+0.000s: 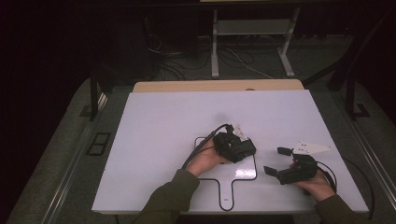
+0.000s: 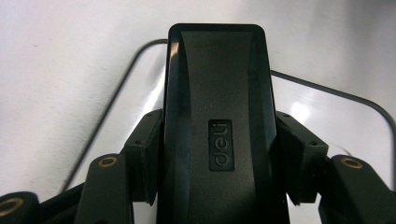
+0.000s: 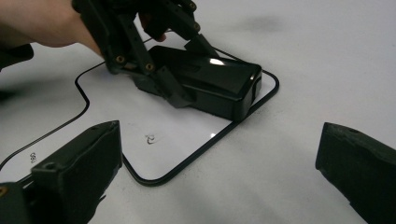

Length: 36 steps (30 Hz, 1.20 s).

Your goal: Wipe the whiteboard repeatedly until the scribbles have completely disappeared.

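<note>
A black stapler-like block (image 2: 217,116) marked "deli" sits between the jaws of my left gripper (image 2: 219,140), which is shut on its two long sides. In the high view the left gripper (image 1: 236,148) holds the block (image 1: 244,150) over the upper right part of a black paddle-shaped outline (image 1: 227,186) drawn on the white board. The right gripper view shows the block (image 3: 210,86) low inside the outline's corner (image 3: 154,179); I cannot tell whether it touches the board. My right gripper (image 1: 278,161) stands open to the right of the outline, with nothing between its jaws (image 3: 224,163).
The white board (image 1: 154,140) covers the table, with a wooden edge (image 1: 187,86) at the back. Beyond it the dark floor holds cables (image 1: 187,65) and a desk frame's legs (image 1: 215,46). Each gripper's cable trails toward the person's sleeves.
</note>
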{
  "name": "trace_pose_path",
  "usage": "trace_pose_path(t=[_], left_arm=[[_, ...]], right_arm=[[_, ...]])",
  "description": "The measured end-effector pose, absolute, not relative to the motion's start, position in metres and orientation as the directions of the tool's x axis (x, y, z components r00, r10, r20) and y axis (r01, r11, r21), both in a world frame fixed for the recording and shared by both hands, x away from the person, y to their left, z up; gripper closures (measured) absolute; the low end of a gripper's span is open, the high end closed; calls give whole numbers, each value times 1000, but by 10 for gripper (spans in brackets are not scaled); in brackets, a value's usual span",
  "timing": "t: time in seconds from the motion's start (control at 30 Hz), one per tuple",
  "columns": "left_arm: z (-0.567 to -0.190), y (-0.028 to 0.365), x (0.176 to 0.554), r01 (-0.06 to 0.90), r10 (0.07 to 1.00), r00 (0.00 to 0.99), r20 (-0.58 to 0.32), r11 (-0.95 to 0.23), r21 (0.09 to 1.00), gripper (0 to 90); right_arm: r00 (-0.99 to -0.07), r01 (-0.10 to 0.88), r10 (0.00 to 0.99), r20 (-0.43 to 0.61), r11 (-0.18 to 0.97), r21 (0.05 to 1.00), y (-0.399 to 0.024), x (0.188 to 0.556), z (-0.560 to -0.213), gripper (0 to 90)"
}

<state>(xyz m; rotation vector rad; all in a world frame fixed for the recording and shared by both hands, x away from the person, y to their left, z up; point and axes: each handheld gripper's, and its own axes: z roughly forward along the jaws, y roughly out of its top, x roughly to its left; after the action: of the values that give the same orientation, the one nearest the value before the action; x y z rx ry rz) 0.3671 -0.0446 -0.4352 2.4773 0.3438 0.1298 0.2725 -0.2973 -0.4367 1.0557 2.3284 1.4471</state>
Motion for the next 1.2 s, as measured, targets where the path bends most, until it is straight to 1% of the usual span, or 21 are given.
trace_pose_path(t=[0.23, 0.57, 0.7, 0.9, 0.93, 1.0, 1.1, 1.2], left_arm=[[-433, -45, 352, 184, 231, 973, 8, -796, 577, 397], [-433, -44, 329, 169, 199, 980, -11, -802, 573, 397], [-432, -44, 323, 147, 170, 985, -11, -813, 563, 397], [-432, -40, 330, 176, 208, 978, -10, -801, 573, 397], [-432, -39, 332, 166, 202, 979, 0, -806, 568, 397], [-432, -39, 330, 174, 206, 979, -8, -804, 569, 398], [-431, -40, 321, 143, 159, 987, -20, -817, 559, 397], [-431, -39, 318, 150, 166, 986, -23, -815, 559, 398]], right_arm=[[-723, 463, 665, 188, 265, 846, -297, 272, -437, 0], [-721, 463, 667, 187, 265, 846, -297, 272, -437, 0], [-721, 463, 668, 185, 265, 846, -297, 272, -436, 0], [-718, 462, 671, 183, 263, 847, -298, 272, -436, 0], [-719, 460, 671, 182, 263, 848, -298, 272, -436, 0], [-717, 462, 672, 185, 260, 848, -298, 272, -436, 0], [-718, 461, 671, 185, 259, 849, -298, 272, -436, 0], [-717, 461, 672, 184, 259, 849, -298, 272, -436, 0]])
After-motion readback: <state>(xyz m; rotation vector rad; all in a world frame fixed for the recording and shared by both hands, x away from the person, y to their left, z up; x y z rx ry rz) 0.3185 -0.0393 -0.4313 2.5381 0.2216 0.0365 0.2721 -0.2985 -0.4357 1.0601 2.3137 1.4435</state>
